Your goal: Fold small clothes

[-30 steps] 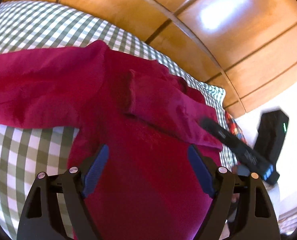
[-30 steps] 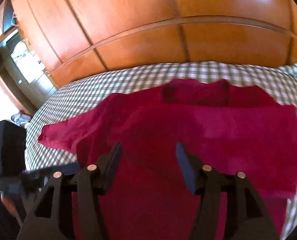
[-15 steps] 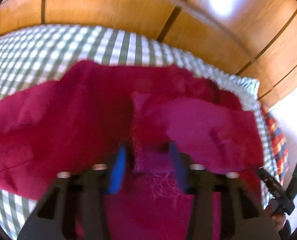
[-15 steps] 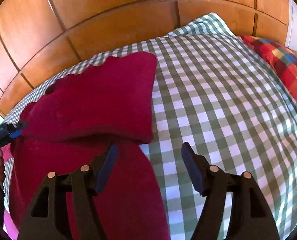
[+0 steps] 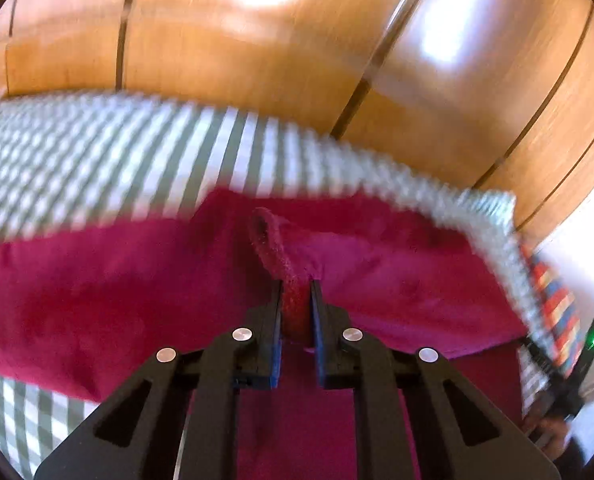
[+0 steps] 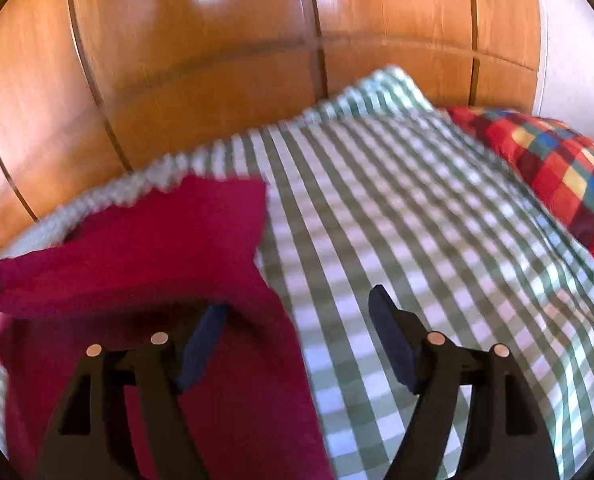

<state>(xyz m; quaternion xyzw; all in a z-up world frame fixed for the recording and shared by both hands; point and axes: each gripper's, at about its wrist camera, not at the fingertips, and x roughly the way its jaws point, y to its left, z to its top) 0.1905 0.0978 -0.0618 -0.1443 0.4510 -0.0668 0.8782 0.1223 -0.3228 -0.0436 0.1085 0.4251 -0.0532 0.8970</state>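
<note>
Two tongs: left tongs [image 5: 296, 300] just closed, pinching red garment [image 5: 97, 280]; right tongs [image 6: 297, 316] spread, widening, straddling its edge.

No readable txt, labels, brands or nos. anywhere in either wrist view.

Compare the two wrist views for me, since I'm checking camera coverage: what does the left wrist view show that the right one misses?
Only the left wrist view shows the left gripper shut on a pinched-up fold of the red garment; its jaws have just been closing.

Only the right wrist view shows the right gripper, open over the garment's edge, and most of the bright plaid pillow.

Both show the garment, the checked bedspread and the wooden wall.
</note>
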